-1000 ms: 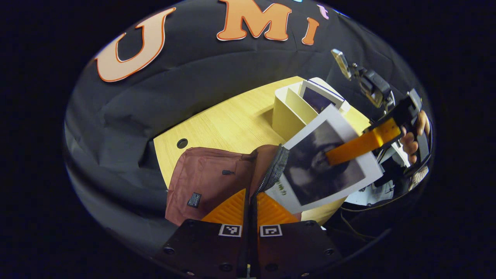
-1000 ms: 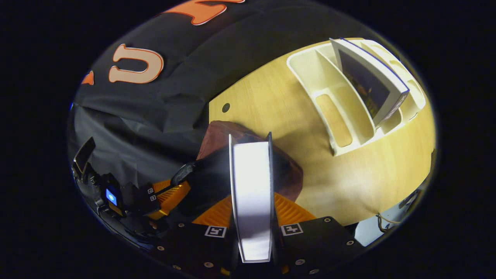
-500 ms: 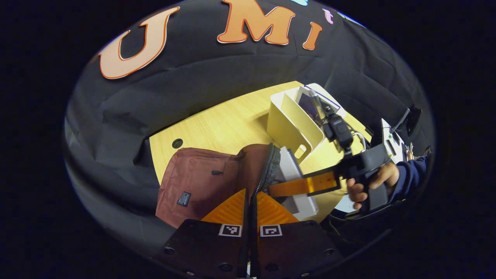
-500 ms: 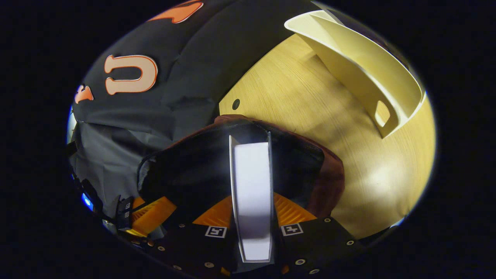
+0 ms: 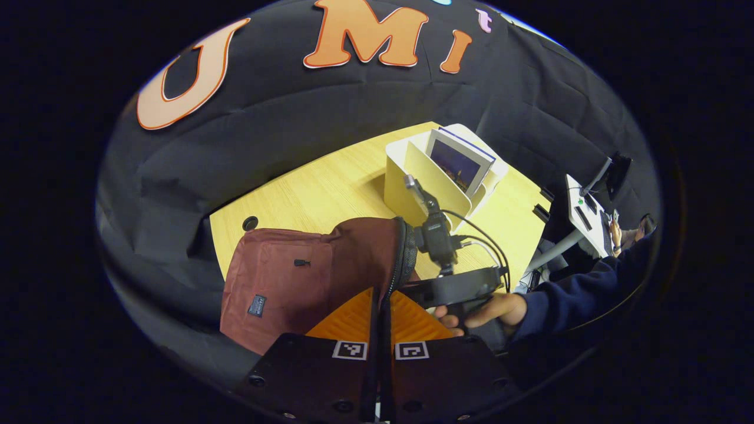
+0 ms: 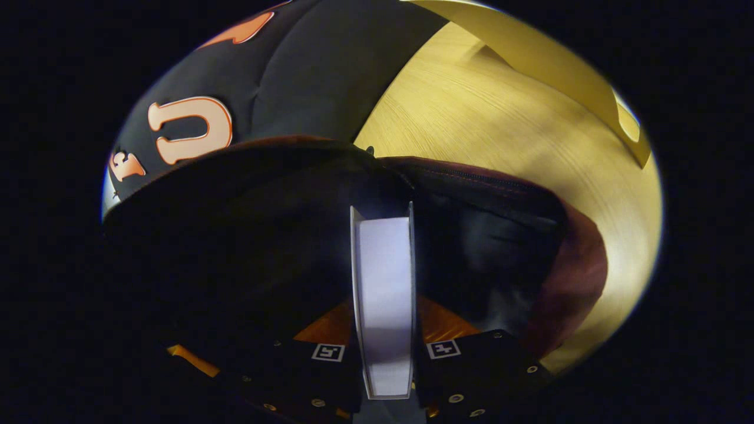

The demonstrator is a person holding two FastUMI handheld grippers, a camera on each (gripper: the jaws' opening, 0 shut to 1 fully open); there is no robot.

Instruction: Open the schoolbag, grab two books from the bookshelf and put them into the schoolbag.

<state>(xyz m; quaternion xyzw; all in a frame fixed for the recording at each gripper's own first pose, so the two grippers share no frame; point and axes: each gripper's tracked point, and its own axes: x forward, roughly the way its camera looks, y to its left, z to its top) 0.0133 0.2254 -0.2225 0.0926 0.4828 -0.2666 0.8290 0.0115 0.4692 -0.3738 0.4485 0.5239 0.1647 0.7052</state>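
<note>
Schoolbag (image 5: 294,277) lies on pale wooden table (image 5: 330,188) before black cloth; right hand-held gripper (image 6: 383,306) clamps book (image 6: 383,294), left one closed.

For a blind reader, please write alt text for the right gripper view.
The right gripper holds a white book edge-on inside the dark opening of the maroon schoolbag. Beyond lie the wooden table and a cream bookshelf.
</note>
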